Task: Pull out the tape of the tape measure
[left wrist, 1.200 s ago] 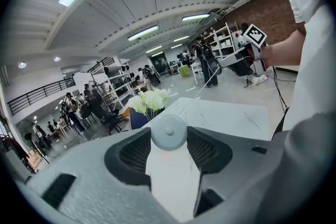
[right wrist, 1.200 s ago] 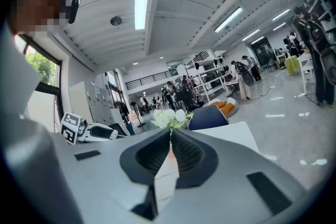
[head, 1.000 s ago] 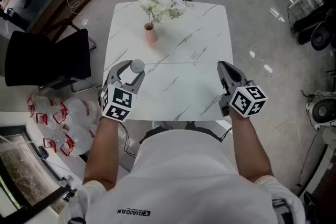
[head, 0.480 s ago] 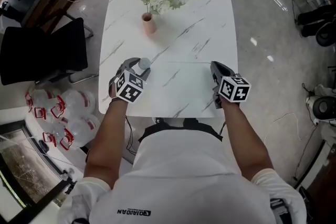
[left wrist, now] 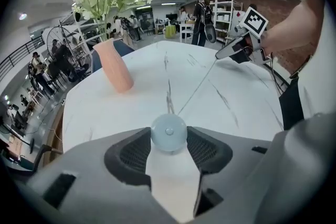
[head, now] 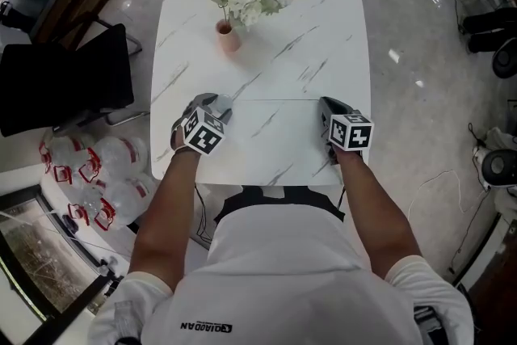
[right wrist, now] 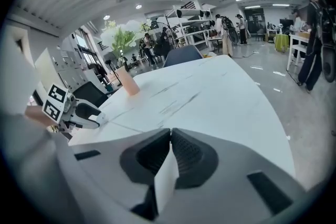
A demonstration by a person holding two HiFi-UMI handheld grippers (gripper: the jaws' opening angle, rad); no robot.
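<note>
"What's on the left?"

"The left gripper (head: 214,103) has its jaws clamped on the round tape measure (left wrist: 168,132), over the near half of the white table (head: 307,28)."

"And the tape?"

"The tape (left wrist: 197,89) runs as a thin line rightward to the right gripper (head: 325,103), whose jaws are closed on its end."

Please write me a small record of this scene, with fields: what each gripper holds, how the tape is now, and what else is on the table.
left gripper: fingers closed on the round tape measure
right gripper: fingers together, pinching the end of the tape
tape: pulled out, a thin straight line from the tape measure to the right gripper
table: white, marble pattern
also on table: pink vase with white flowers, at the far side
</note>
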